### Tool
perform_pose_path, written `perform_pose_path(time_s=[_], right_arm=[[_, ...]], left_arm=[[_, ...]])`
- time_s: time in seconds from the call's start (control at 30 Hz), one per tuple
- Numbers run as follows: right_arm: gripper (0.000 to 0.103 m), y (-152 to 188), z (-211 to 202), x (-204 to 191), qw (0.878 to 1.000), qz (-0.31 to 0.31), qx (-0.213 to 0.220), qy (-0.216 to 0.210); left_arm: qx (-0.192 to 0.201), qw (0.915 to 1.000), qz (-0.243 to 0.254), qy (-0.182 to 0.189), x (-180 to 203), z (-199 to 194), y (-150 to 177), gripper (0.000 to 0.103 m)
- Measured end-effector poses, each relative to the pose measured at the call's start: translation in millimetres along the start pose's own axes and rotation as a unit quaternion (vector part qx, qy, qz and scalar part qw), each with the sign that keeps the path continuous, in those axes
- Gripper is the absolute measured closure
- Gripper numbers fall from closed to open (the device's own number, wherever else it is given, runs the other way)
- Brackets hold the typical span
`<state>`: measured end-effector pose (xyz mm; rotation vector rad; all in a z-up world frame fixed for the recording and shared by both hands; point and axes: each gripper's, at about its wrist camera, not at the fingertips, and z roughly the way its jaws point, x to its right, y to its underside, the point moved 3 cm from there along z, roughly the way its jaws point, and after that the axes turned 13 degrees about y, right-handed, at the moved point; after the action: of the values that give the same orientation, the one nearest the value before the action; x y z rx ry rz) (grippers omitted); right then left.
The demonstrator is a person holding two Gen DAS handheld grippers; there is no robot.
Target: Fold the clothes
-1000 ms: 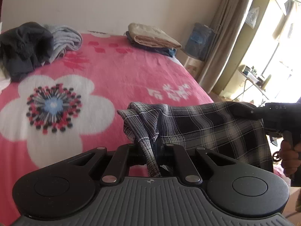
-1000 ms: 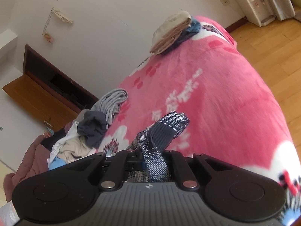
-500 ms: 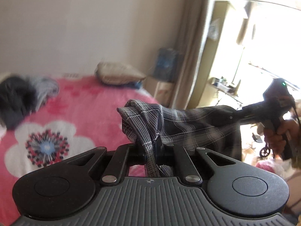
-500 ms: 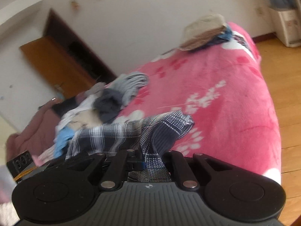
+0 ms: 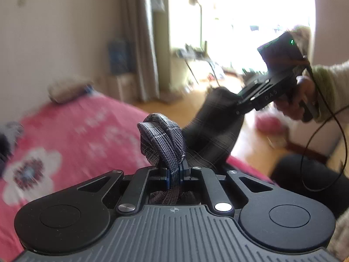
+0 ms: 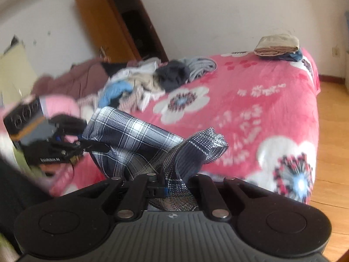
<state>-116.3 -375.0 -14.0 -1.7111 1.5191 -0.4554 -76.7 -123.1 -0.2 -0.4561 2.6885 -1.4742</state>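
Both hands are swinging the plaid garment up and round since the earlier frames, so the left view is now facing the window instead of the bed's far edge. The left gripper is clamped on one bunched corner, and the right gripper is clamped on another. Cloth is hanging slack between them, clear of the pink bed and over its near edge. Done well, this step is calling for spreading the corners apart until the top edge is pulling taut, then lowering it flat on the open blanket, away from the clothes pile.
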Motion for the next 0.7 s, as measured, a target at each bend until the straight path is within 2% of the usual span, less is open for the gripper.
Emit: perform_pose_path(time_s=[0.17,0.3,0.37,0.43,0.47,0.53,0.6,0.7], right_arm=[[0.095,53.5,6.3,-20.7,0.997,-0.066,-0.035,0.033],[0.094,83.9,15.0,-17.8,0.995,-0.058,-0.062,0.048],[0.093,89.8,14.9,-11.4,0.996,-0.039,-0.070,0.050],[0.090,91.2,13.5,-3.9,0.996,-0.013,-0.072,0.046],[0.086,89.9,13.0,1.0,0.996,0.005,-0.072,0.043],[0.078,89.5,9.6,9.1,0.996,0.037,-0.070,0.033],[0.067,87.6,5.2,14.1,0.996,0.058,-0.062,0.024],[0.059,83.8,0.5,14.4,0.997,0.065,-0.047,0.019]], left_arm=[[-0.056,0.9978,-0.010,0.034,14.0,34.8,29.9,0.097],[-0.090,0.9941,-0.033,0.052,12.5,50.8,50.4,0.095],[-0.098,0.9922,-0.051,0.057,7.4,51.9,53.0,0.090],[-0.103,0.9905,-0.069,0.061,3.7,47.8,51.6,0.074],[-0.102,0.9899,-0.077,0.062,0.7,45.5,49.3,0.070],[-0.099,0.9894,-0.085,0.063,-0.9,37.8,44.4,0.056],[-0.098,0.9894,-0.090,0.057,-0.5,30.7,39.1,0.045],[-0.088,0.9906,-0.090,0.052,0.7,27.9,31.9,0.035]])
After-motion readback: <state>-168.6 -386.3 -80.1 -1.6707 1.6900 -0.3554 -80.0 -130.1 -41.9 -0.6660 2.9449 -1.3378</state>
